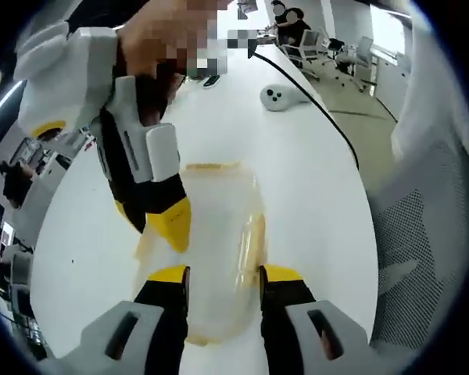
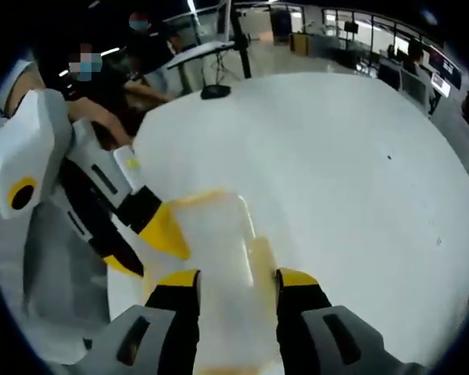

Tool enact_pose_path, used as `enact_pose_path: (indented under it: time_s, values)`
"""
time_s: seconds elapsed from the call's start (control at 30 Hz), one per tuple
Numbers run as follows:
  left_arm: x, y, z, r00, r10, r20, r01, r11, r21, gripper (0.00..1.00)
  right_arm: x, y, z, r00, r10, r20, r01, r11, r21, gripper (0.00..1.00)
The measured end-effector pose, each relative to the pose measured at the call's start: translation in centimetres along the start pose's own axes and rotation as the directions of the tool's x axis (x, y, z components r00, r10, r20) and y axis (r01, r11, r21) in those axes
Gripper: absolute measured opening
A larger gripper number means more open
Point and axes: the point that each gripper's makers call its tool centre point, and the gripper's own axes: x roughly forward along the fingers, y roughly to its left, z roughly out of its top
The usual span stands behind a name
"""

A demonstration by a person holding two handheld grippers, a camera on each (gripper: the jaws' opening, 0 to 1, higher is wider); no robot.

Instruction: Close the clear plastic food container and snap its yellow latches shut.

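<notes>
The clear plastic food container [image 1: 219,234] lies on the white table [image 1: 313,203] with its lid on; yellow latches show at its far end [image 1: 213,166] and along its right side [image 1: 254,242]. My left gripper [image 1: 224,275] is open, its yellow-tipped jaws standing apart over the container's near end. My right gripper [image 1: 151,221] reaches in from the upper left, one yellow fingertip [image 1: 172,223] on the container's left edge. In the right gripper view the container [image 2: 219,234] runs between the open jaws of my right gripper [image 2: 236,280], and my left gripper [image 2: 144,248] touches its left side.
A black cable [image 1: 320,101] and a white puck-like device [image 1: 280,97] lie on the far table. A grey mesh chair [image 1: 422,234] stands at the right edge. A black stand base [image 2: 215,91] sits at the far table edge, with a person [image 2: 102,94] beyond it.
</notes>
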Motion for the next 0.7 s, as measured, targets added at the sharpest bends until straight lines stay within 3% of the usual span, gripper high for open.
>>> enact_pose_path:
  time_s: [0.3, 0.6, 0.7]
  values:
    - [0.22, 0.03, -0.08, 0.999, 0.033, -0.034, -0.033, 0.999, 0.027, 0.34, 0.41, 0.07, 0.04, 0.995, 0.073, -0.074, -0.077, 0.996, -0.049, 0.36]
    - [0.32, 0.47, -0.3, 0.996, 0.073, -0.059, -0.071, 0.997, 0.027, 0.28, 0.64, 0.25, -0.54, 0.985, 0.096, -0.145, -0.102, 0.994, -0.039, 0.32]
    - [0.4, 0.5, -0.34, 0.995, 0.08, -0.066, -0.079, 0.997, 0.015, 0.28, 0.78, 0.24, -0.3, 0.985, 0.103, -0.14, -0.11, 0.993, -0.047, 0.32]
